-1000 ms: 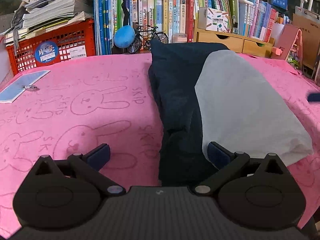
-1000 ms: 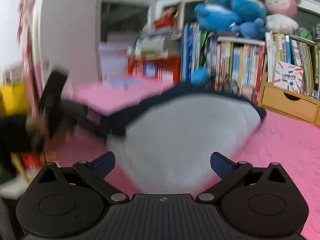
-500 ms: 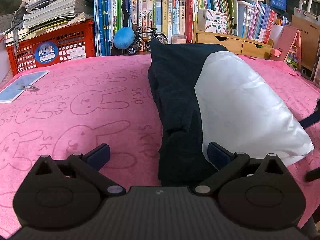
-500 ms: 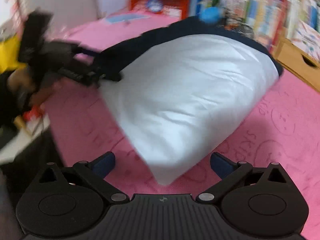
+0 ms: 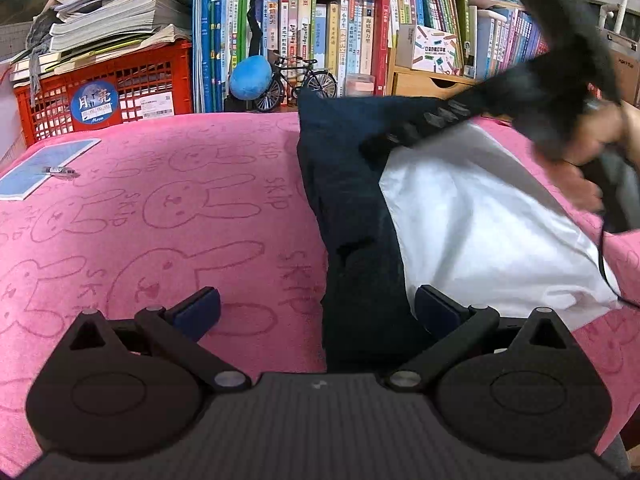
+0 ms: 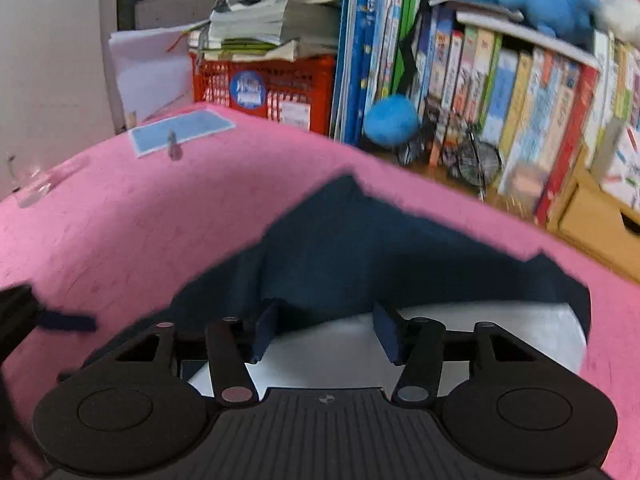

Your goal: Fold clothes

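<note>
A: Where does the garment lie?

B: The navy garment [image 5: 352,208], with its white panel [image 5: 480,220] turned up, lies on the pink bunny blanket [image 5: 160,208] in front of the bookshelf [image 5: 344,40].

A: And your tongs?

B: Your left gripper [image 5: 316,312] stands wide open, the garment's near end between its fingers, unpinched. Your right gripper [image 6: 324,334] is closing over the seam where navy meets white; its pads [image 6: 264,332] are not yet pressing the cloth.

Garment [image 5: 352,208] on towel [image 5: 160,208], before books [image 5: 332,40]
</note>
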Demonstrator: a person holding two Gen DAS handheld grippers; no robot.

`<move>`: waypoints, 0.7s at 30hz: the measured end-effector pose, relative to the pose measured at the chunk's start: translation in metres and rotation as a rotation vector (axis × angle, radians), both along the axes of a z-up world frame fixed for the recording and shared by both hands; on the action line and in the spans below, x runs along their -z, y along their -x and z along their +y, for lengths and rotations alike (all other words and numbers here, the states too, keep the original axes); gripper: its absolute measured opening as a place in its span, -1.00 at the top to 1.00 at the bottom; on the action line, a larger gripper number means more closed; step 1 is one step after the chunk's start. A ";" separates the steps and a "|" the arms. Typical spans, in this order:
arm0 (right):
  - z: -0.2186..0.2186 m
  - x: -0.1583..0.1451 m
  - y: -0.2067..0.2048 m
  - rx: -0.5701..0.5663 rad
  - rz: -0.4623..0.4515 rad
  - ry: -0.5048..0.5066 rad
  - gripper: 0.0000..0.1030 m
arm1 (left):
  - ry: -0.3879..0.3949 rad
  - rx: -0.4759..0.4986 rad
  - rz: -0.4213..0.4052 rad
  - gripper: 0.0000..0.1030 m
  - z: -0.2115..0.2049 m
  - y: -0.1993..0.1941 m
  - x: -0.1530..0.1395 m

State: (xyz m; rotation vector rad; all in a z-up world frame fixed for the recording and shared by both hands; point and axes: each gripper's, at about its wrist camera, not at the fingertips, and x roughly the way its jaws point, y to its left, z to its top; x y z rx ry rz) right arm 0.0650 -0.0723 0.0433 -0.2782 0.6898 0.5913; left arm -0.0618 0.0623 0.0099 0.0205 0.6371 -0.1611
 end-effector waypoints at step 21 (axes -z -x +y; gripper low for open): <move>0.007 0.009 -0.029 0.041 -0.036 -0.145 -0.58 | 0.016 0.011 -0.001 -1.00 0.003 0.001 0.000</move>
